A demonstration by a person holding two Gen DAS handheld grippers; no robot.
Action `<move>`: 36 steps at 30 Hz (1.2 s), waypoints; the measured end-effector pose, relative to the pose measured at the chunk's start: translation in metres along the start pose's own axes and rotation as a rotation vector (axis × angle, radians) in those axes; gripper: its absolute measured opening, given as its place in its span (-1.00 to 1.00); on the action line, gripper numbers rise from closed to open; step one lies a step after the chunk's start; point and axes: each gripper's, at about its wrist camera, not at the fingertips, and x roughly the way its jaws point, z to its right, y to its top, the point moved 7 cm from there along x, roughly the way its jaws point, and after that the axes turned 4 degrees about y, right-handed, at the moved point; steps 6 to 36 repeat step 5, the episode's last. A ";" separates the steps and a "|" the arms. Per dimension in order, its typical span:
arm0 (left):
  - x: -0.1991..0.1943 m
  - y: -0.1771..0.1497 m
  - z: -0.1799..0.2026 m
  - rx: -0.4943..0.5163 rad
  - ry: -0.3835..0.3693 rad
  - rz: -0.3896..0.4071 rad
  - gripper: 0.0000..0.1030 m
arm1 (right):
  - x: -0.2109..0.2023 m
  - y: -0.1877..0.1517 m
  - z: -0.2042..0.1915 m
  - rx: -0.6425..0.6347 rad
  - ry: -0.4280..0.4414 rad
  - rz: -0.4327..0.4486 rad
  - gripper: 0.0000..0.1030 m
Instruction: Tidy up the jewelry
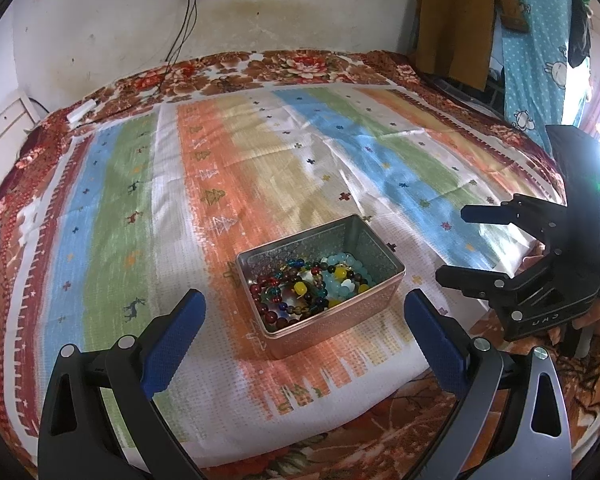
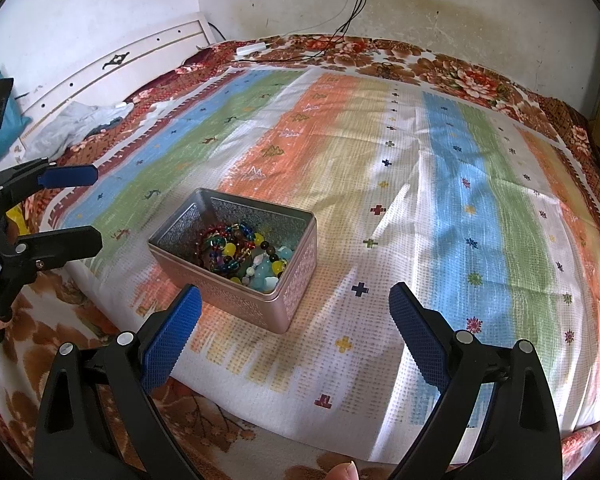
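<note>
A rose-gold metal tin (image 1: 340, 322) (image 2: 296, 276) without a lid stands on the striped cloth. Inside it lie several beaded bracelets (image 1: 312, 286) (image 2: 246, 254) in red, yellow, blue and pale aqua. My left gripper (image 1: 304, 330) is open just in front of the tin, with nothing between its blue pads. My right gripper (image 2: 294, 322) is also open and empty, with the tin ahead and to its left. In the left wrist view the right gripper (image 1: 456, 244) shows open at the far right. In the right wrist view the left gripper (image 2: 80, 208) shows open at the far left.
The striped cloth (image 2: 420, 184) covers a floral blanket (image 1: 284, 66) on a bed. A white charger (image 2: 251, 49) with black cables lies near the wall. A white headboard (image 2: 112, 68) and crumpled grey cloth (image 2: 76, 124) are at the left. Clothes (image 1: 460, 20) hang at the right.
</note>
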 end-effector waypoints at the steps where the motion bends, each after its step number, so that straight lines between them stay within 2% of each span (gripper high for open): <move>1: 0.000 0.000 0.000 0.000 -0.009 -0.004 0.89 | 0.000 0.000 0.000 0.000 0.000 0.000 0.85; 36: 0.000 0.000 0.003 0.017 -0.002 -0.003 0.89 | 0.001 -0.001 0.000 0.002 -0.001 -0.002 0.85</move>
